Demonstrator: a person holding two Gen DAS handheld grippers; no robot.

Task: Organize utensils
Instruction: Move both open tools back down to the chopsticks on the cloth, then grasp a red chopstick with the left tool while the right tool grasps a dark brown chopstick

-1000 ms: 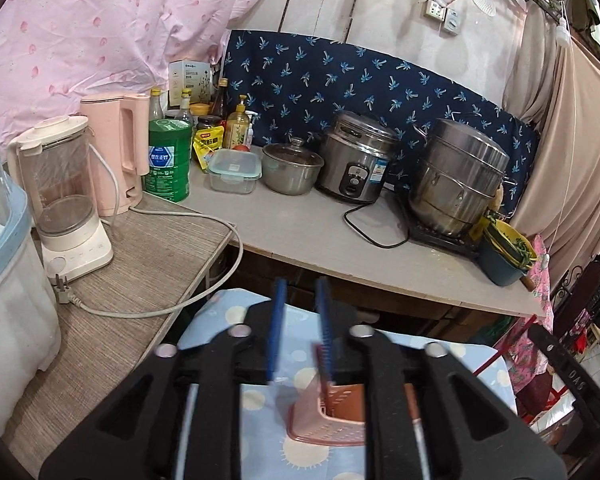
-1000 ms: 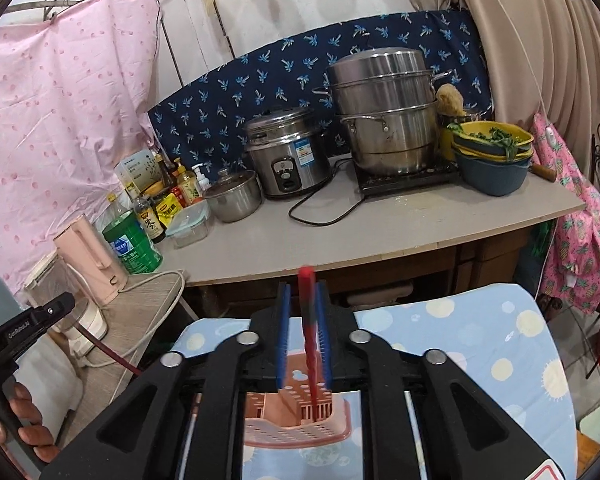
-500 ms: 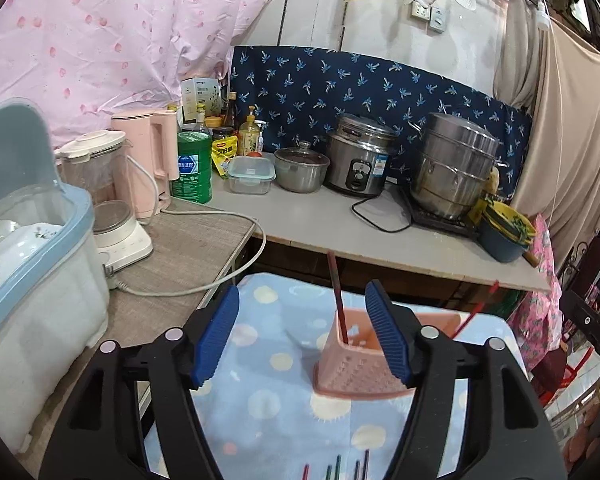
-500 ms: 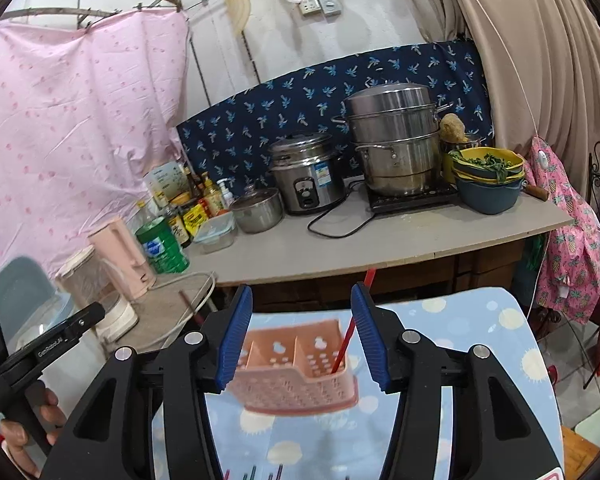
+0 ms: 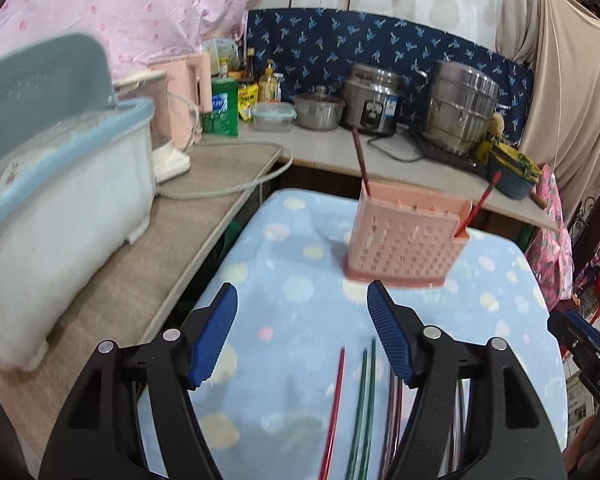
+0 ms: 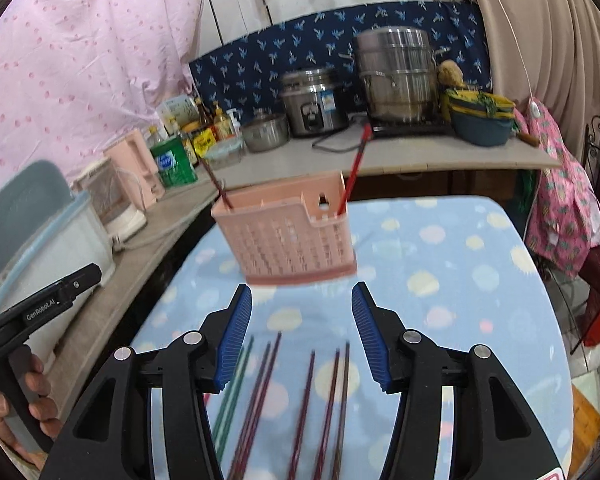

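Observation:
A pink perforated utensil holder (image 5: 406, 236) stands on the blue dotted cloth (image 5: 300, 280); it also shows in the right wrist view (image 6: 288, 236). A dark red chopstick (image 5: 360, 160) leans in its left end and a bright red chopstick (image 5: 476, 208) in its right end. Several loose chopsticks, red (image 5: 334, 404), green (image 5: 360, 408) and dark, lie on the cloth near me; they also show in the right wrist view (image 6: 260, 400). My left gripper (image 5: 302, 336) is open and empty above them. My right gripper (image 6: 302, 336) is open and empty, short of the holder.
A white bin with a blue rim (image 5: 60, 208) stands on the side counter at left. A blender, pink kettle (image 5: 188, 84), bottles, pots and a rice cooker (image 5: 370, 100) stand on the counter behind. A stack of bowls (image 6: 480, 116) sits at the counter's right end.
Both grippers opened and let go of a chopstick each into the holder, then drew back toward me and lower. The loose chopsticks on the cloth have come into view.

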